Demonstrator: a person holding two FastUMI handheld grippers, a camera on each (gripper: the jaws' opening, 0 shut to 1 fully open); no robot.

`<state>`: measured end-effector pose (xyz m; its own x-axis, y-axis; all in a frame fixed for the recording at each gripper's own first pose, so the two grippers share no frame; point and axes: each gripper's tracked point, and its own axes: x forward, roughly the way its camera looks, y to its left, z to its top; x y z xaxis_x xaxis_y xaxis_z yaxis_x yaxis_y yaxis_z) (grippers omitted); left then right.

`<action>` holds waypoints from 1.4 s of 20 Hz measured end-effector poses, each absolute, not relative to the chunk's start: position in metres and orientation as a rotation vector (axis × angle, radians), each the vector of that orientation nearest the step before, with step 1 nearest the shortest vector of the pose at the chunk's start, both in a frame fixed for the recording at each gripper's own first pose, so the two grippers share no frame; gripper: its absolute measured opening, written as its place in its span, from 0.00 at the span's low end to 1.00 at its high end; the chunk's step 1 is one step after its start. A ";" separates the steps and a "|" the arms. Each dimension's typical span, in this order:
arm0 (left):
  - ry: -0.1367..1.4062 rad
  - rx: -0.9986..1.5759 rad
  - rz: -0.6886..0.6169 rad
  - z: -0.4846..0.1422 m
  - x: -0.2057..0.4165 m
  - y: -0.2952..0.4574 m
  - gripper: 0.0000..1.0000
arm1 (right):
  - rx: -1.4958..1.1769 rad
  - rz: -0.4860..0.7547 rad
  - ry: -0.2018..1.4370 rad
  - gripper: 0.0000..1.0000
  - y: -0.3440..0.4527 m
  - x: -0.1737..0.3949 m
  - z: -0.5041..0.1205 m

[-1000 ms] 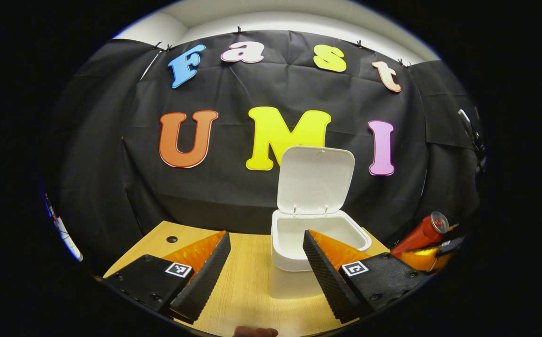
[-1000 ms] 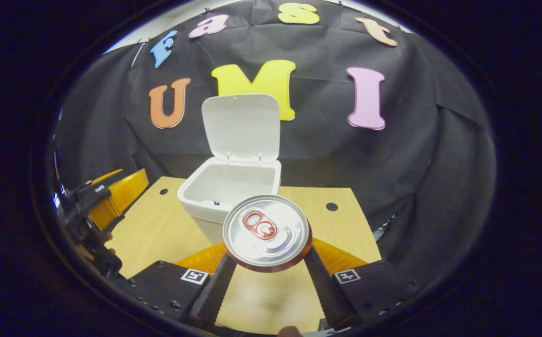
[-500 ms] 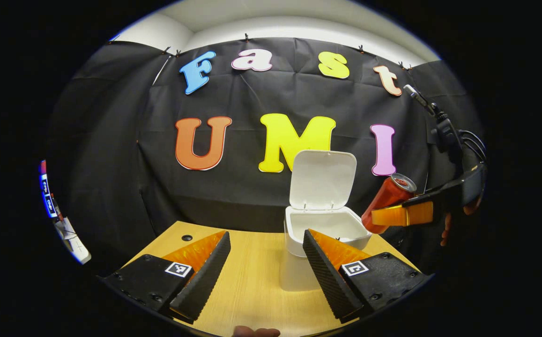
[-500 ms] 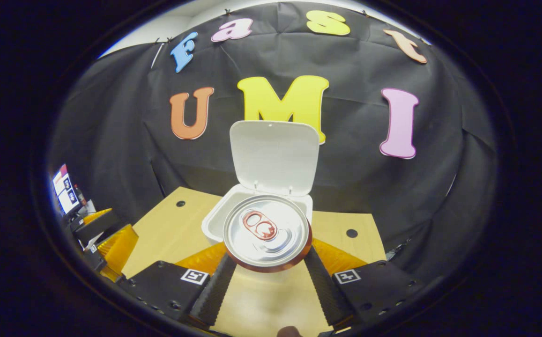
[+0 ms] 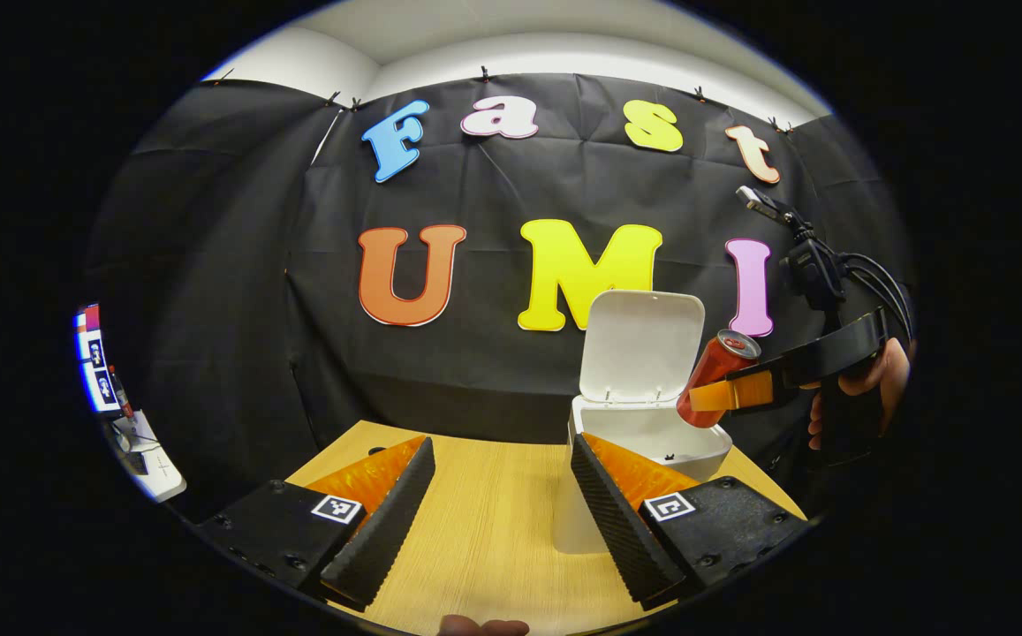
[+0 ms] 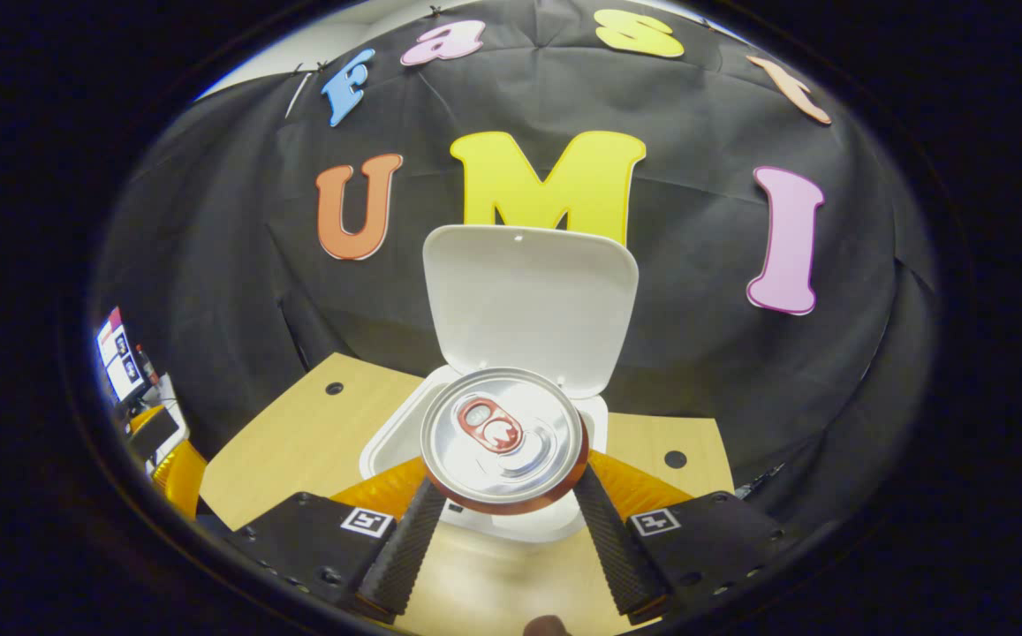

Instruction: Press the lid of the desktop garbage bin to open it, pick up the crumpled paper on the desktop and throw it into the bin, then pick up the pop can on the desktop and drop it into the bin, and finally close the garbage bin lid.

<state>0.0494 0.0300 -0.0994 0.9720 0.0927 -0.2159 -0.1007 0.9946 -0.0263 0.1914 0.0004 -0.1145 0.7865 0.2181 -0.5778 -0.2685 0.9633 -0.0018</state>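
Right gripper [image 6: 503, 521] fingers clamp the can [image 6: 503, 439] at lower centre over the open bin [image 6: 387, 450], left gripper [image 5: 503, 512] gapes empty; off-centre release could clip the rim.

The light wood bench [image 5: 484, 521] is carrying just the white bin [image 5: 652, 437] (lid [image 5: 643, 344] standing open), sitting toward its back edge.

Pop can [image 6: 503, 439] hides much of bin [image 6: 387, 450] opening.
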 end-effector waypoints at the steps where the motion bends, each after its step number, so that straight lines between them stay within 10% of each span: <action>1: 0.217 -0.035 0.100 -0.099 0.050 0.030 1.00 | -0.082 0.258 0.621 0.82 0.001 0.197 -0.119; 28: 0.253 -0.033 0.131 -0.108 0.058 0.029 1.00 | -0.059 0.180 0.627 0.87 -0.018 0.232 -0.130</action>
<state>0.0582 0.0293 -0.1075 0.9598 0.1254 -0.2513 -0.1336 0.9909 -0.0160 0.2318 -0.0184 -0.1302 0.7949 0.1494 -0.5880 -0.1853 0.9827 -0.0009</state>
